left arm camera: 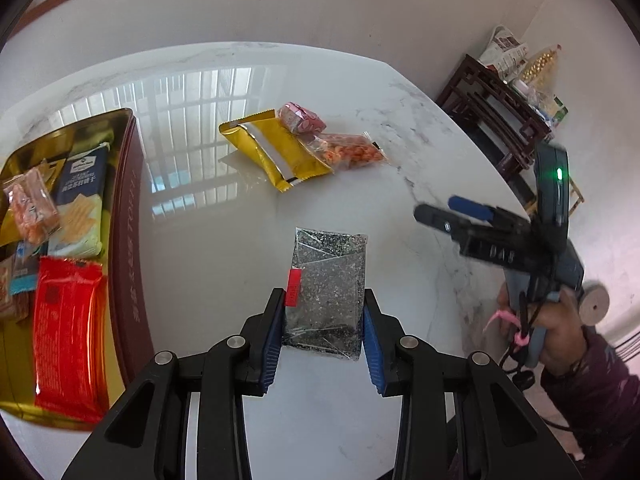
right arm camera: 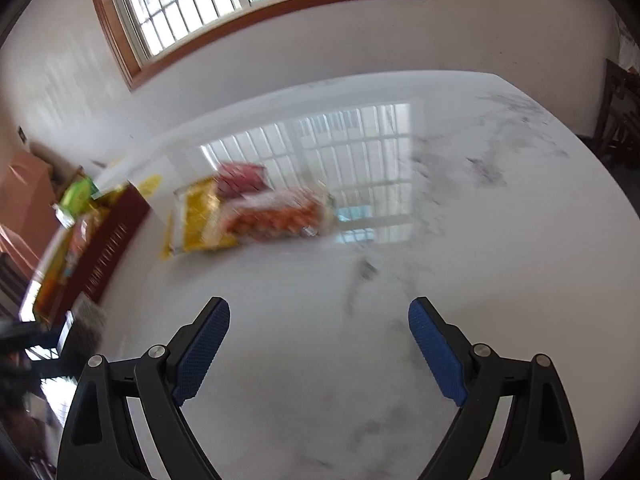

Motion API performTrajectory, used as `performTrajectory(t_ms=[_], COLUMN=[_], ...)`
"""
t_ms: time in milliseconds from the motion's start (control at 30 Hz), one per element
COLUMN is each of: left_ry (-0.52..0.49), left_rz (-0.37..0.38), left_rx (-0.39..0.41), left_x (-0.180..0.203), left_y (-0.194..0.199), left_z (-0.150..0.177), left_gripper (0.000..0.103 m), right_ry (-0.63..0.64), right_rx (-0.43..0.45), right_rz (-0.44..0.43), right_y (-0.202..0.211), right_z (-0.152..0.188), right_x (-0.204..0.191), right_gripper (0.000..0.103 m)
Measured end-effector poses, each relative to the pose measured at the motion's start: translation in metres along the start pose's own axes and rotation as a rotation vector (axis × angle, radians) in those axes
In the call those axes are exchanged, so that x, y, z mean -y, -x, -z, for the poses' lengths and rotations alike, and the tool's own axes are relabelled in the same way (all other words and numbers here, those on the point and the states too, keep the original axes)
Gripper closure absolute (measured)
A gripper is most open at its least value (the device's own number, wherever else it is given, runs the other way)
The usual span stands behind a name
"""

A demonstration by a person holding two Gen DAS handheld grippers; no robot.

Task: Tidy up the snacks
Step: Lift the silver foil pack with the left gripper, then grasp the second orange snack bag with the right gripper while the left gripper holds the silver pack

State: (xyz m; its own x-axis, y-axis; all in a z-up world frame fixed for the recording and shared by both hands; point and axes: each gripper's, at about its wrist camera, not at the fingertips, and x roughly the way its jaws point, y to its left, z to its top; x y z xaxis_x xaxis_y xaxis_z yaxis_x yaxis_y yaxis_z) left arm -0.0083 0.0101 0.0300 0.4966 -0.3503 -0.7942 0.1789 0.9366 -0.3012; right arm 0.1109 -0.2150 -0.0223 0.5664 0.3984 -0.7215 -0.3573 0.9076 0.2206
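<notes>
While level, left tongs (left arm camera: 323, 332) around black packet (left arm camera: 328, 280).

A window (right arm camera: 256, 4) sits above the table (left arm camera: 224, 240); right of the table, a dark shelf (left arm camera: 496, 120) holds newspaper (left arm camera: 505, 50).

Home, prob. dining/living rm. Round white marble-look glossy tabletop (left arm camera: 224, 240) w/ grey veining, plain white walls. Brown wood-framed barred window (right arm camera: 256, 4) on far wall, its grid reflected in the tabletop. Dark carved wooden side stand (left arm camera: 496, 120) by wall, stacked w/ folded newspaper (left arm camera: 505, 51) + household clutter. Packaged snacks on tabletop, more in gold-lined dark-red gift tin (left arm camera: 130, 216). Domestic furnishings, no shop/lab/office gear.
</notes>
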Motion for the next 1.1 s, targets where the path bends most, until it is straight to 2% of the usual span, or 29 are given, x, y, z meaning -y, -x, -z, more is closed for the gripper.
performTrajectory(t_ms=[133, 267, 367, 433, 567, 633, 700, 767, 867, 933, 1000, 1067, 1100], left_ry=[0.022, 0.047, 0.043, 0.045, 0.049, 0.049, 0.05, 0.051, 0.045, 0.039, 0.044, 0.05, 0.054], left_rz=[0.013, 0.027, 0.023, 0.027, 0.031, 0.033, 0.033, 0.035, 0.037, 0.033, 0.036, 0.032, 0.031], left_rx=[0.022, 0.02, 0.016, 0.014, 0.014, 0.015, 0.017, 0.017, 0.019, 0.017, 0.008, 0.005, 0.004], left_x=[0.002, -0.002, -0.002, -0.003, -0.003, -0.002, -0.001, 0.001, 0.004, 0.006, 0.005, 0.004, 0.003], left_y=[0.009, 0.012, 0.013, 0.011, 0.01, 0.009, 0.009, 0.008, 0.007, 0.005, 0.003, 0.003, 0.002], left_z=[0.006, 0.008, 0.009, 0.009, 0.007, 0.006, 0.004, 0.002, -0.001, -0.002, -0.003, -0.004, -0.004], left_gripper=[0.066, 0.066, 0.066, 0.066, 0.066, 0.066, 0.066, 0.066, 0.066, 0.066, 0.066, 0.066, 0.066], right_ry=[0.059, 0.215, 0.357, 0.446, 0.655, 0.749, 0.806, 0.844, 0.88, 0.856, 0.837, 0.808, 0.789], right_rx=[0.003, 0.008, -0.047, -0.119, -0.235, -0.268, -0.291, -0.309, -0.394, -0.451, -0.44, -0.414, -0.401], right_rz=[-0.028, -0.089, -0.139, -0.163, -0.151, -0.124, -0.14, -0.154, -0.184, -0.234, -0.239, -0.226, -0.216], right_y=[-0.01, -0.012, -0.02, -0.03, -0.054, -0.067, -0.077, -0.086, -0.105, -0.111, -0.109, -0.103, -0.098], right_z=[-0.013, -0.036, -0.05, -0.06, -0.069, -0.07, -0.076, -0.082, -0.081, -0.08, -0.078, -0.075, -0.073], right_x=[-0.017, -0.028, -0.028, -0.029, -0.045, -0.053, -0.06, -0.066, -0.069, -0.068, -0.067, -0.065, -0.061], right_gripper=[0.012, 0.012, 0.014, 0.023, 0.025, 0.025, 0.027, 0.027, 0.027, 0.03, 0.031, 0.042, 0.055])
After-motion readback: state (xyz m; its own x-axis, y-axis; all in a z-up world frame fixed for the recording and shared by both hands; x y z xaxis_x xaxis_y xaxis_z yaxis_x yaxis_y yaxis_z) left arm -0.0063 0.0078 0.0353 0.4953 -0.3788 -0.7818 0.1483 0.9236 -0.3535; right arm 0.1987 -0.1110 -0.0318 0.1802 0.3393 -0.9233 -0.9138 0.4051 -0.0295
